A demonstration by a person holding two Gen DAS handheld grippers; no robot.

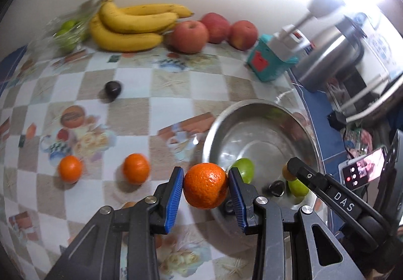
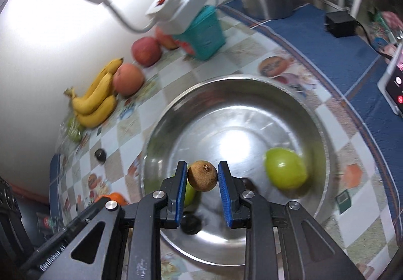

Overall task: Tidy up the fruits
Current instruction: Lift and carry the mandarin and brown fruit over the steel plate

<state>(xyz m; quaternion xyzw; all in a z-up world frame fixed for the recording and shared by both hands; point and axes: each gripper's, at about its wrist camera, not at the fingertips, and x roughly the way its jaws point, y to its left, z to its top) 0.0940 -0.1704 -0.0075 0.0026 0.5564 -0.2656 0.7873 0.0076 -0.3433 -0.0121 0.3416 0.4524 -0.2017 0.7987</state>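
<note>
My left gripper (image 1: 205, 185) is shut on an orange (image 1: 205, 185) and holds it above the near-left rim of a steel bowl (image 1: 221, 124). My right gripper (image 2: 202, 175) is shut on a small brown round fruit (image 2: 202, 175) above the bowl (image 2: 161, 114). The bowl holds green fruits (image 2: 286, 170) and a dark fruit (image 2: 190, 223). In the left wrist view, two more oranges (image 1: 136, 168) lie on the checked tablecloth and a dark fruit (image 1: 113, 88) lies further back.
Bananas (image 1: 131, 26), three apples (image 1: 191, 37) and a bag of green fruits (image 1: 66, 33) lie along the back wall. A teal box (image 1: 269, 61) with a white lamp, a steel kettle (image 1: 335, 53) and a phone (image 1: 362, 170) stand to the right.
</note>
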